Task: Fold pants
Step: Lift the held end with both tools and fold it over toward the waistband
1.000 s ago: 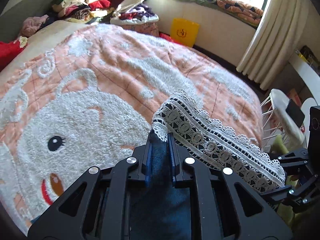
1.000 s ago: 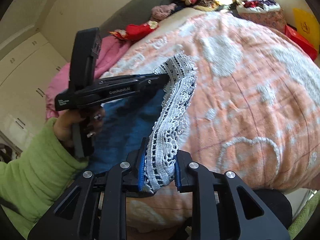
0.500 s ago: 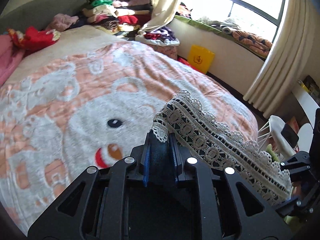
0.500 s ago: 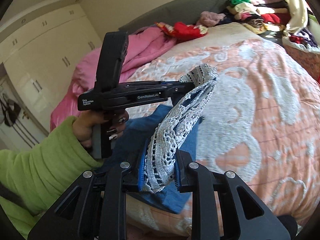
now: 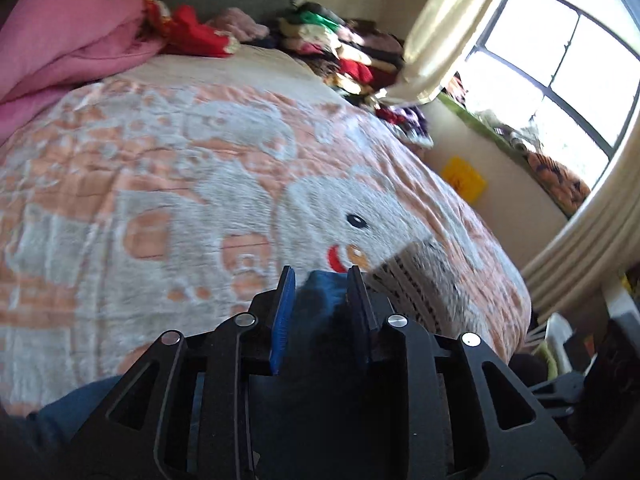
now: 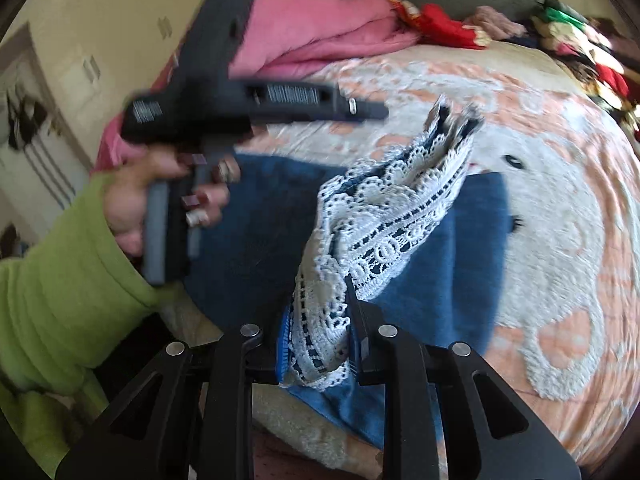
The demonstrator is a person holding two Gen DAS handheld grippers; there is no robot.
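The pants [image 6: 420,240], blue with a white lace hem [image 6: 376,232], lie partly spread on the bed [image 6: 560,200], the hem end lifted off it. The right gripper [image 6: 320,344] is clamped on the lace at 6 o'clock in its view. The left gripper [image 5: 322,300] has its jaws parted with blue cloth between them; whether they pinch it I cannot tell. In the right view it is at 10 o'clock, apart from the lace. The fold looks barely under way: one end carried over, nothing laid flat or creased yet.
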